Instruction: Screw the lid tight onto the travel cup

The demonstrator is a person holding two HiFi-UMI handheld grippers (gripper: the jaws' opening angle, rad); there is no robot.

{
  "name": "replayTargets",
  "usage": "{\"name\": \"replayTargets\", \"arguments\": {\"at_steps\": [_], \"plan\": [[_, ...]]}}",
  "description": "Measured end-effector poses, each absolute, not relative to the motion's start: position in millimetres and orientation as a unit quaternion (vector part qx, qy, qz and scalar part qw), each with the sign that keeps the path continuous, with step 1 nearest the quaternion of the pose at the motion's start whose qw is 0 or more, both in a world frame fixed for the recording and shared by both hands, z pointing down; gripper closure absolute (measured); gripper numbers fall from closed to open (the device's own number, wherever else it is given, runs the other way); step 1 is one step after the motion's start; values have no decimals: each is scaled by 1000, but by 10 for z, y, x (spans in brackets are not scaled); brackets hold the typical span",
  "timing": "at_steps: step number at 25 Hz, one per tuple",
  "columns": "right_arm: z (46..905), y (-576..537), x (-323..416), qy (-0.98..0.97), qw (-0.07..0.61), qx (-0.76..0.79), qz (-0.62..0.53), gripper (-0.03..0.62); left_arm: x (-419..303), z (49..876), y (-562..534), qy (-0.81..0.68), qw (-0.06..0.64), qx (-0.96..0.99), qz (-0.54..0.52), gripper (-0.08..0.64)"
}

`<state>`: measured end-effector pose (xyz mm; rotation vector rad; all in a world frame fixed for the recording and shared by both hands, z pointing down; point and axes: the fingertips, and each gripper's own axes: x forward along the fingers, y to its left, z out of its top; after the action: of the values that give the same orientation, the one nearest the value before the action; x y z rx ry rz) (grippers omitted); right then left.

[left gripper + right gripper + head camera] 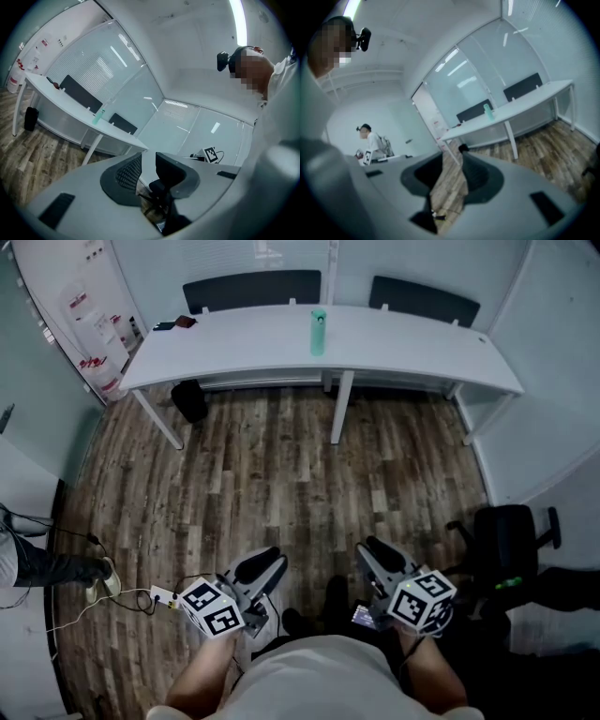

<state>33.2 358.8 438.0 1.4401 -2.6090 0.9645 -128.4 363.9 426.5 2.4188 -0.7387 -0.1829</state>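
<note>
Travel cup [319, 332], pale green, stands upright on the white desk [403, 348], well apart from us, while we hold our left claw [266, 566] and right claw [379, 555] low over the wood floor [281, 474]. Each gripper view shows its 2 jaws apart with nothing between them, which our head view leaves unclear. Only the right gripper view shows another person [370, 140] far off.

The travel cup [319, 332] is set upon the table [234, 348], near its middle. Two chairs [251, 289] are placed behind the table.
</note>
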Motion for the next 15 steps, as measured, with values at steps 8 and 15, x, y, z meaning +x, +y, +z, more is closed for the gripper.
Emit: {"name": "replayTargets", "arguments": {"at_steps": [8, 15], "plan": [[4347, 3061, 849, -839, -14, 448, 307, 449, -758, 4193, 3155, -291, 289, 910, -65, 459], [4354, 2705, 1235, -849, -13, 425, 314, 450, -283, 4107, 2837, -304, 286, 907, -63, 459]]}}
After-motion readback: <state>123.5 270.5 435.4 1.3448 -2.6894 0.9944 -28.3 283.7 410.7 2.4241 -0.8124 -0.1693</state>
